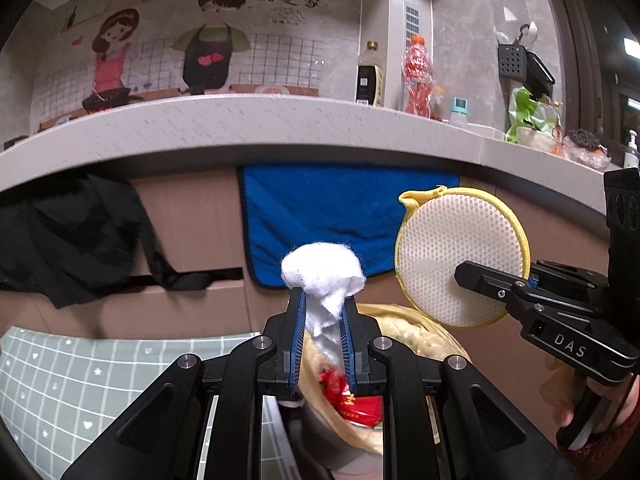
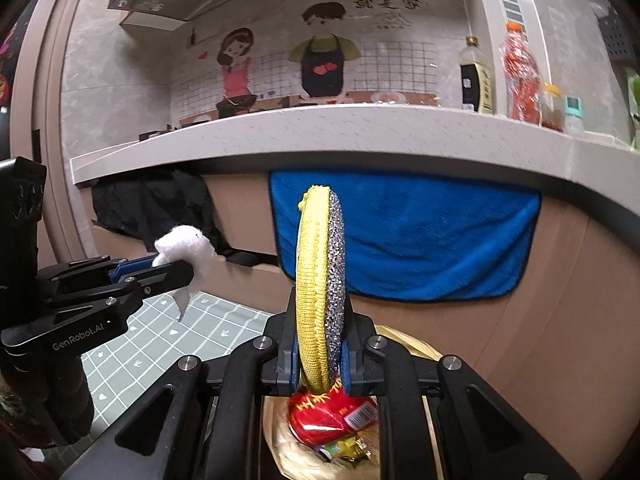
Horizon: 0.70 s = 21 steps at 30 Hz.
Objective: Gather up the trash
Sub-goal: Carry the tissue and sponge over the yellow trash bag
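Kitchen cabinets run under a pale stone counter (image 1: 248,128), with a blue towel (image 1: 344,216) hanging down the cabinet front and a black cloth (image 1: 68,232) draped to its left. Seen from the left wrist, the left gripper (image 1: 323,308) is clenched on a wad of white cotton (image 1: 322,270); the puffy head of the wad bulges above the fingertips and a thinner tail trails down between the blue pads, so its long axis runs roughly along the fingers. Below it sits a bag (image 1: 404,328) with a yellowish rim, red wrappers (image 1: 352,400) showing inside. To the right, the right gripper (image 1: 500,284) holds a round scrubbing pad (image 1: 456,256) by its lower edge, its white mesh face turned toward this camera and its yellow loop at the top left. A green checked mat (image 1: 80,384) covers the floor at left.

From the right wrist, the right gripper (image 2: 322,344) grips that round scrubbing pad (image 2: 320,276) edge-on: it stands upright, yellow knit side to the left, silver glitter side to the right, long axis vertical. Directly beneath is the bag (image 2: 400,340), open, with the red wrappers (image 2: 332,408) in it. At left the left gripper (image 2: 170,270) pinches the white cotton (image 2: 186,254), its tail hanging down over the green checked mat (image 2: 192,332).
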Each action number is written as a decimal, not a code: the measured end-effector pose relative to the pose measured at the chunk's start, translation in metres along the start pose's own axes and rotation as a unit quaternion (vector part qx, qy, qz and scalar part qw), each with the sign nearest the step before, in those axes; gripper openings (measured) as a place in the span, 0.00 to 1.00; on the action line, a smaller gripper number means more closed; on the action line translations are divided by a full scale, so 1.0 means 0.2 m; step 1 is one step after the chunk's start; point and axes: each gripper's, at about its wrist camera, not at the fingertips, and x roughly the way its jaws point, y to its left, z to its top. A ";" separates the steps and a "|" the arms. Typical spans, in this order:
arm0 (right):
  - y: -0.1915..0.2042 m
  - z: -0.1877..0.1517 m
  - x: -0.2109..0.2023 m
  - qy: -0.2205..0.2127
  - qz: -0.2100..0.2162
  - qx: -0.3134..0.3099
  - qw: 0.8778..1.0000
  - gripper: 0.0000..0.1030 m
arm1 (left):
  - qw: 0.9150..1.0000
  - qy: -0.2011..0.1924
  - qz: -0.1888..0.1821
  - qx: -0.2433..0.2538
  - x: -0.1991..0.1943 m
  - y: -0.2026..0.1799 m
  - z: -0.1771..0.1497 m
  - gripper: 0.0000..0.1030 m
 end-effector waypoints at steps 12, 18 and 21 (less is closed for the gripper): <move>-0.15 -0.13 0.08 0.030 -0.012 0.036 0.999 0.13 | 0.999 0.034 -0.027 -0.015 0.23 -0.06 -0.13 0.17; -0.22 -0.19 0.14 0.047 -0.014 0.051 0.997 0.13 | 0.997 0.061 -0.035 -0.023 0.34 -0.08 -0.19 0.17; -0.26 -0.23 0.20 0.061 -0.014 0.062 0.996 0.13 | 0.996 0.076 -0.038 -0.026 0.40 -0.09 -0.24 0.17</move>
